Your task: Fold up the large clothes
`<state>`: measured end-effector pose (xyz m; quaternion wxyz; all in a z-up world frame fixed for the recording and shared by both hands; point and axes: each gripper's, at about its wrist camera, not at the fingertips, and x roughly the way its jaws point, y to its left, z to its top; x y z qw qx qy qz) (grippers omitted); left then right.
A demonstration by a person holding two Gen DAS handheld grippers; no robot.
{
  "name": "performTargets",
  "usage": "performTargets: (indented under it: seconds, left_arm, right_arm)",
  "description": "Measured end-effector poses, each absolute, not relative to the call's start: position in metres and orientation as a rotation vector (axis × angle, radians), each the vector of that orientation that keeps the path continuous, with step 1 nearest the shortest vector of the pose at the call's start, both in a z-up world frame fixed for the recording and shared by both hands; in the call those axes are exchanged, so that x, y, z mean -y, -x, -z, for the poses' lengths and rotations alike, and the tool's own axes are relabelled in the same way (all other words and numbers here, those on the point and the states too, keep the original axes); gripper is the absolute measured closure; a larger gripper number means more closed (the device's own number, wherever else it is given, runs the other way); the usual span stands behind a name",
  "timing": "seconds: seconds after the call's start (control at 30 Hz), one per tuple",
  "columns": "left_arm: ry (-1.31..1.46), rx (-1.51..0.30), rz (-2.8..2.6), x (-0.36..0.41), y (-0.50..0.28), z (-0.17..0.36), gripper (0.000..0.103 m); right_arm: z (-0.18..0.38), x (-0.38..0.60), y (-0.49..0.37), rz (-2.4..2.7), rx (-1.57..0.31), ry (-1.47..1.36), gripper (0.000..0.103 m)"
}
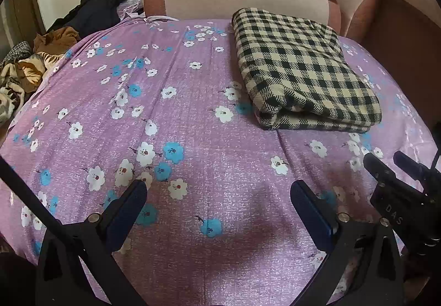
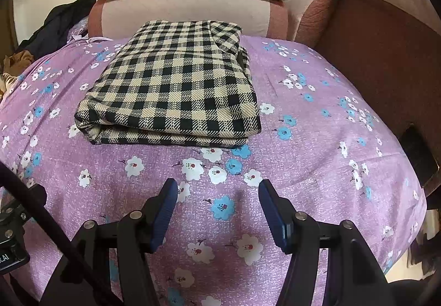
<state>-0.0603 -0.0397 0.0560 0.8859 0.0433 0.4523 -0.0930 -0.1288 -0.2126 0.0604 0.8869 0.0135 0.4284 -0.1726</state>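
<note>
A heap of clothes (image 1: 24,69) is seen past the left edge of the bed (image 1: 193,140). The left gripper (image 1: 219,190) is held wide open over the purple flowered sheet, with nothing in it. The checked cloth (image 2: 176,91) is laid folded near the bed's far edge. The right gripper (image 2: 215,190) is held open and empty too.
</note>
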Motion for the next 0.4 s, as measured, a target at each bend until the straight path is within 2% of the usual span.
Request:
performTargets:
  seconds: [0.4]
  left_arm:
    - [-0.09,-0.956,0.211,0.0429,0.0622,-0.0514,0.0]
  right_arm:
    - [-0.0569,0.2133,0.128,0.363,-0.901,-0.032,0.037]
